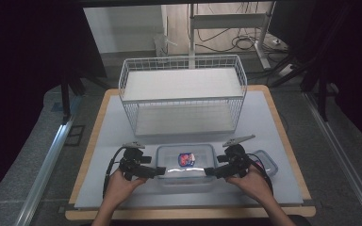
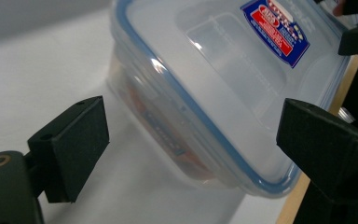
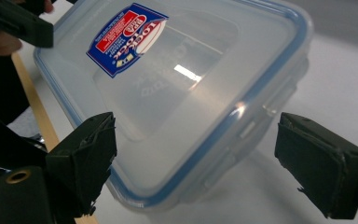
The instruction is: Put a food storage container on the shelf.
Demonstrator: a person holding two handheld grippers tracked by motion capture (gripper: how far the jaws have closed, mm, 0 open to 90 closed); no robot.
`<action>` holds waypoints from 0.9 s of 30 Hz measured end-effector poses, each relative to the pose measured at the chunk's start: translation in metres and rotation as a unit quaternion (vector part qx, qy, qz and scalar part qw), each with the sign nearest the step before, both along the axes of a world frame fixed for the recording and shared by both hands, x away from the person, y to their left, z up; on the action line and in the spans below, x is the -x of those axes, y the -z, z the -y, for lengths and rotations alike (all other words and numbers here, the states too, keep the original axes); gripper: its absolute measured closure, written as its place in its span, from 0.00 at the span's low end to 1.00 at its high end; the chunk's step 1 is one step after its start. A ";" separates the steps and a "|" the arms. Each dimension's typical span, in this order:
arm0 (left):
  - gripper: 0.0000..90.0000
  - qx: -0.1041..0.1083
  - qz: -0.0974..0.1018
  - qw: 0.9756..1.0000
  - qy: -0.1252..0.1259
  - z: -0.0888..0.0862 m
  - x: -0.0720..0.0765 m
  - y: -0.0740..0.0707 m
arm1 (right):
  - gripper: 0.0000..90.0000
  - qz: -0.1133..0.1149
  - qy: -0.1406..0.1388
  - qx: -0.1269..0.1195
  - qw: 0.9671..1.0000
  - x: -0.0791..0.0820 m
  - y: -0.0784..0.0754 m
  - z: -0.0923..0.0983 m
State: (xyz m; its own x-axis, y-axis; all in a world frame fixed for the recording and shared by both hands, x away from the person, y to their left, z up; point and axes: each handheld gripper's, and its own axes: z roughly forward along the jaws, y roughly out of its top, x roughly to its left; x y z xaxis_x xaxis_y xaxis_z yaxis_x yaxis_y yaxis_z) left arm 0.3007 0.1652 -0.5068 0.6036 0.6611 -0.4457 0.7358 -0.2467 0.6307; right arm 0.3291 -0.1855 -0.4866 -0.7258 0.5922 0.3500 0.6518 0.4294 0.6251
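Clear lidded container sat low-centre in the high view on the tabletop, before the wire basket. Left gripper and right gripper flanked its ends; both sets of fingers stood wide open, gripping nothing.

Premises read as a laboratory or test room rather than a home; a wood-edged tabletop with a grey mat stands on grey carpet; metal rails run along the floor at both sides; loose cables lie on the floor behind, beside a white metal stand; dark curtains close off both flanks.
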 end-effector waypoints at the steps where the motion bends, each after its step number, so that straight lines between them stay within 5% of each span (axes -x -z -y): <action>1: 0.10 0.005 -0.003 1.000 0.001 0.001 -0.001 0.001 | 0.13 0.000 0.000 0.000 1.000 0.000 0.000 0.000; 8: 0.10 0.023 -0.022 0.999 0.022 0.012 -0.008 0.005 | 0.09 -0.034 0.004 -0.007 0.999 -0.009 0.004 -0.004; 18: 0.06 0.036 -0.046 0.998 0.018 0.012 -0.011 0.009 | 0.09 -0.071 -0.001 -0.003 0.997 -0.016 0.005 -0.010; 27: 0.23 0.038 -0.023 0.999 0.007 0.004 -0.005 0.000 | 0.16 -0.062 0.009 -0.014 0.998 -0.011 0.002 -0.005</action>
State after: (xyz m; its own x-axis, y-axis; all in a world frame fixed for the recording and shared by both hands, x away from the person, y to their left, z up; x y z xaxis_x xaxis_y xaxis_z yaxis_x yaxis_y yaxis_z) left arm 0.3057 0.1607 -0.5072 0.5907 0.6154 -0.5218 0.7609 -0.2098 0.6141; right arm 0.3397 -0.1807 -0.4891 -0.6658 0.5936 0.4520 0.7317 0.4013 0.5510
